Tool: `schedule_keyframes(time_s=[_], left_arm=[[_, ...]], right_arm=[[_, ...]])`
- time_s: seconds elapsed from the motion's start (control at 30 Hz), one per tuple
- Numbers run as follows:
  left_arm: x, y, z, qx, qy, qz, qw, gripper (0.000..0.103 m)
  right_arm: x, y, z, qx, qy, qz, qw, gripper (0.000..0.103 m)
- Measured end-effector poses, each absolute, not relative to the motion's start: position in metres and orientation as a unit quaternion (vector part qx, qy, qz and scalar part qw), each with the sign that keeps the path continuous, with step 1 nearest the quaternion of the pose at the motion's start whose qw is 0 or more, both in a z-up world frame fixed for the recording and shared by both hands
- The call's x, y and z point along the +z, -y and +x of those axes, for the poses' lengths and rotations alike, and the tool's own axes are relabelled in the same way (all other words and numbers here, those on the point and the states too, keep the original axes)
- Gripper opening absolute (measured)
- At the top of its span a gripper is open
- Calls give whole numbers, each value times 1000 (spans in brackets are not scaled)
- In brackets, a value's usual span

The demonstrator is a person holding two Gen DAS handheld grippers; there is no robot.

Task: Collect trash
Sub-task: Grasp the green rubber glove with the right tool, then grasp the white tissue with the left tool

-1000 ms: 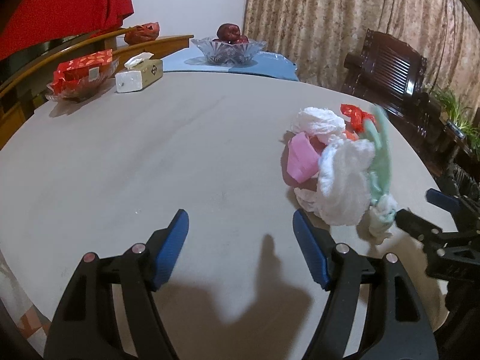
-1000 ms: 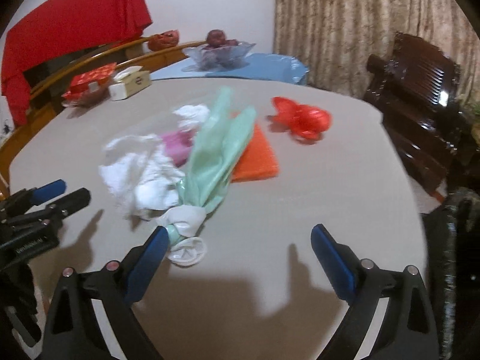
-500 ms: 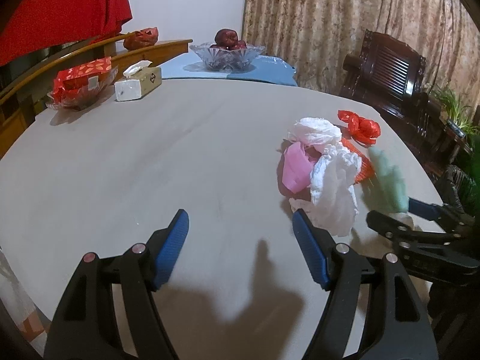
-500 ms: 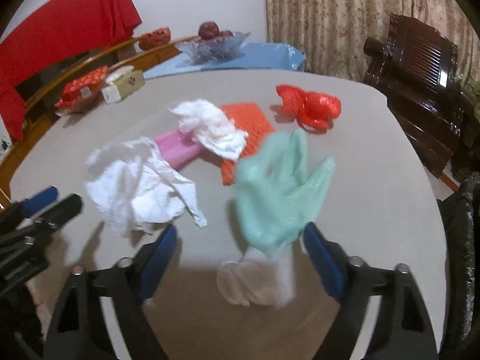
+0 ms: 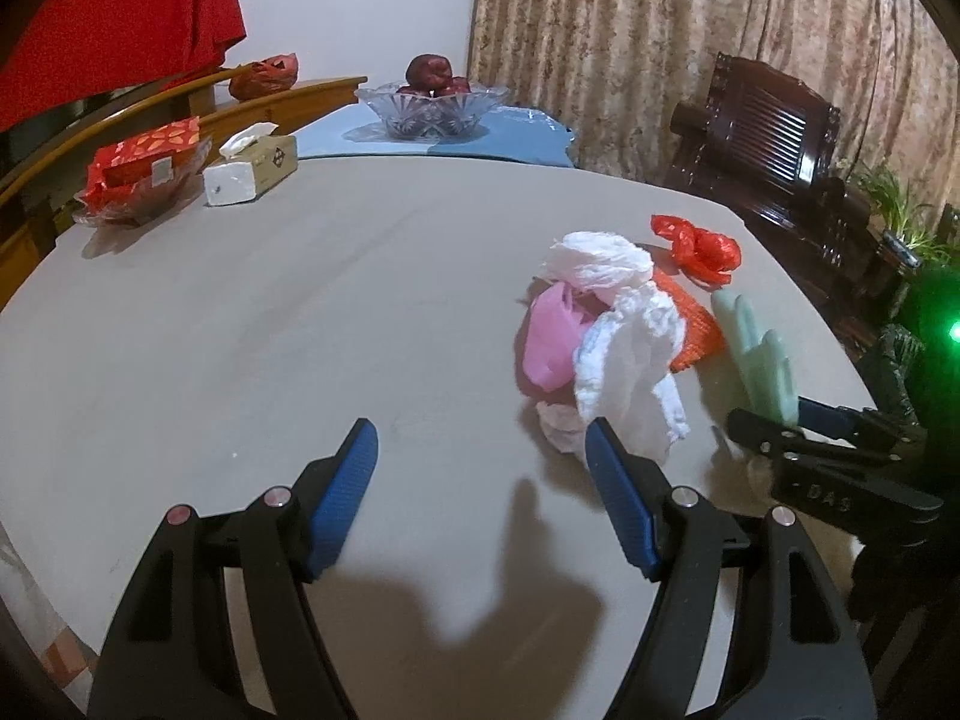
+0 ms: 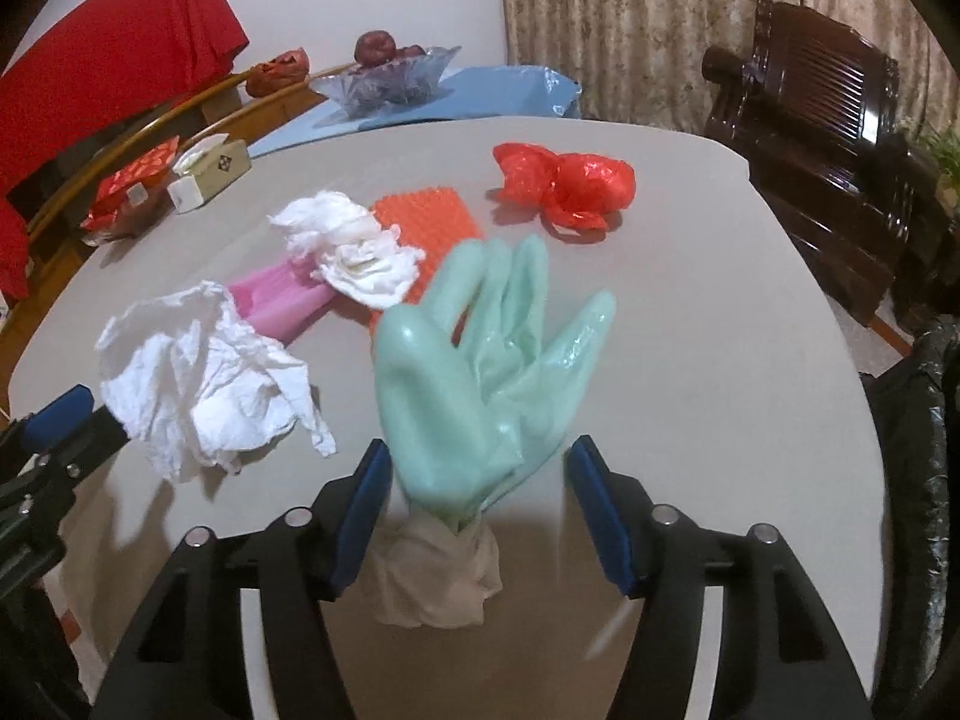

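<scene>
Right claw (image 6: 474,480) narrowing around pale-green rubber glove (image 6: 489,360), not yet gripping; I keep left claw (image 5: 480,462) wide, empty; other litter remains on grey surface (image 6: 720,324).

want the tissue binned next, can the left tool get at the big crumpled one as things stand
Probably yes. The left tool is open and empty, and the crumpled tissue lies on the table just past its right finger, with nothing between them.

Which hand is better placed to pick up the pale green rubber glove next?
Right. The right hand-held gripper already straddles the pale green rubber glove, and its jaws have just been closing around it. The left hand-held gripper stands open over bare table, beside the crumpled white tissue.
</scene>
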State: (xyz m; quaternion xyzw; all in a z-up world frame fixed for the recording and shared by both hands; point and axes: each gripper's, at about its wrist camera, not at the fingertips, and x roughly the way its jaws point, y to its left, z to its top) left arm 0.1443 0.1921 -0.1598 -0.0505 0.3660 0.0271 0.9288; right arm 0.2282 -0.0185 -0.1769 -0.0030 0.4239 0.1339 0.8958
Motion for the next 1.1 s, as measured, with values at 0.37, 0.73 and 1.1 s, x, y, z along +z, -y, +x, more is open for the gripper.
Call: schedule_keyframes(time_s=[0.37,0.73,1.1], left_arm=[[-152,-152,163,-14,-356,-44,933,70],[-171,-133,178,-28,-389,-58,919,24],[-145,-121,170,-36,-353,-44,934,6]], right_arm=[[-162,52,231,132,-414,17,900,18],[-143,75,227,128,-389,20,912,18],[-123,88,210,142,-358,28,922,18]])
